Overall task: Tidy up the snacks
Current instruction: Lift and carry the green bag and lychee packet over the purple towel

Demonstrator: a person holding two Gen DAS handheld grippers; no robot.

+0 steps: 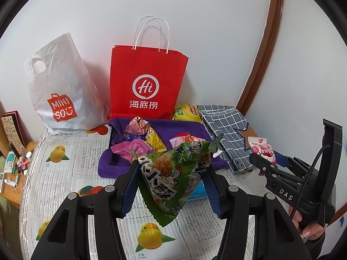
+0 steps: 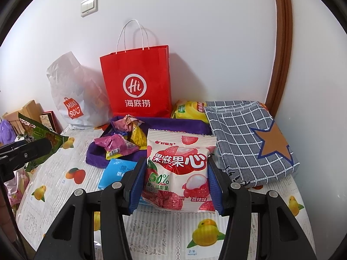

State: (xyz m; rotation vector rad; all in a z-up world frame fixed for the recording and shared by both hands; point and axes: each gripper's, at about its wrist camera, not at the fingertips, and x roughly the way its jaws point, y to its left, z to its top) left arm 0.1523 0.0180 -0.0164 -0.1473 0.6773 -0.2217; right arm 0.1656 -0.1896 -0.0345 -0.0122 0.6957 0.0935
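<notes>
Fruit-print table (image 2: 164,223) carries purple towel (image 2: 180,124), checked cloth (image 2: 245,134), red bag (image 2: 138,82), white bag (image 2: 73,99).

- Yellow snack bag (image 2: 190,110): lower part hidden behind purple towel (image 2: 177,125) and checked cloth (image 2: 245,138).
- Blue packet (image 2: 115,171): right end hidden behind the right hand-held gripper (image 2: 176,186); print too small to read.
- White plastic bag (image 1: 65,91): contents not discernible.
- Small items on the wooden ledge (image 1: 15,169): too small to identify, cut by the picture's edge.
</notes>
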